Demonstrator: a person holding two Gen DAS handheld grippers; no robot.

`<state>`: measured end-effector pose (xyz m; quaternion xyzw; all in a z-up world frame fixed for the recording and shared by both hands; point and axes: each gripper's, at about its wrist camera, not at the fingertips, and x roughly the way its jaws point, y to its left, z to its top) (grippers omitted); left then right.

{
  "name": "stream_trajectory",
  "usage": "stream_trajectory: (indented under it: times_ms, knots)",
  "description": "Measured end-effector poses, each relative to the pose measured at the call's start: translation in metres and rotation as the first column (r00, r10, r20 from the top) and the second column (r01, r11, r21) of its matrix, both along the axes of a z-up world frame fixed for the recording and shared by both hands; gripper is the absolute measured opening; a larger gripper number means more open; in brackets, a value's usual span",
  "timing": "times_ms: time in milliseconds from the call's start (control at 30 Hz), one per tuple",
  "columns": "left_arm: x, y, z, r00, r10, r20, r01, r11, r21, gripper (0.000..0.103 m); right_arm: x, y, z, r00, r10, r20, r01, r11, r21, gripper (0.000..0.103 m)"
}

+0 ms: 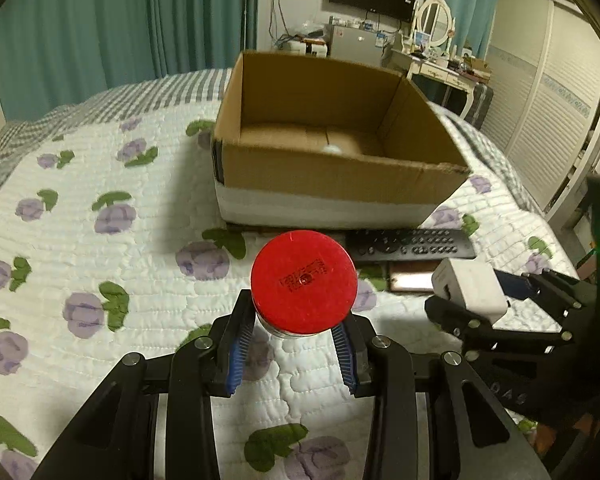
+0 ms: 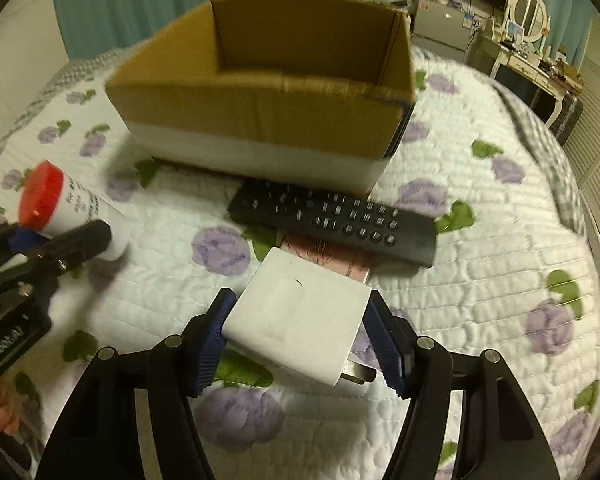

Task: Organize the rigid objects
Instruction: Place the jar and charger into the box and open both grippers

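Two rigid things held above the floral quilt (image 1: 100, 184). Red-capped white bottle (image 1: 304, 280) clamped between the blue pads of the left gripper (image 1: 296, 350), lower centre of the left wrist view, cap facing the camera; same bottle (image 2: 66, 216) at the left edge of the right wrist view, tilted, cap to the upper left. White plug adapter (image 2: 300, 320) between the blue pads of the right gripper (image 2: 302, 344), lower centre of that view, prongs at the lower right, both pads against its sides; seen again as a white block (image 1: 470, 288) at the right of the left wrist view. Both grippers angled down toward the bed, side by side. Just beyond the adapter, a pink flat item (image 2: 328, 260) partly under a black remote (image 2: 336, 222). Behind the remote, an open cardboard box (image 2: 260, 116), upper centre of both views. Fingertips of a hand (image 2: 0, 408) at the lower left edge.
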<state>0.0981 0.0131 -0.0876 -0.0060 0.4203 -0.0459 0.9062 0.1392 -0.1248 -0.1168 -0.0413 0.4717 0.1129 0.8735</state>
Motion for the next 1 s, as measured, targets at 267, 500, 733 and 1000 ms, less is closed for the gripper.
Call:
stream_trajectory:
  times_ms: [267,500,733,1000]
  knots:
    - [0.019,-0.004,0.059,0.996,-0.044,0.076,0.044,0.999,0.002,0.038,0.010,0.000,0.075,0.990,-0.004,0.141,-0.003,0.999,0.048,0.065]
    - [0.079,-0.009,0.087,0.991,-0.077,0.105,0.076,0.997,0.016,0.038,0.053,-0.001,0.127,0.970,0.008,0.244,-0.024,0.998,0.062,0.065]
    - [0.155,-0.028,0.057,0.991,-0.128,0.047,0.124,0.990,0.070,0.038,0.106,-0.006,0.140,0.954,0.018,0.299,-0.040,0.997,0.068,0.065]
    - [0.198,-0.028,0.021,0.993,-0.115,-0.002,0.115,0.990,0.085,0.038,0.145,-0.012,0.100,0.963,0.018,0.267,-0.048,0.993,0.106,0.065]
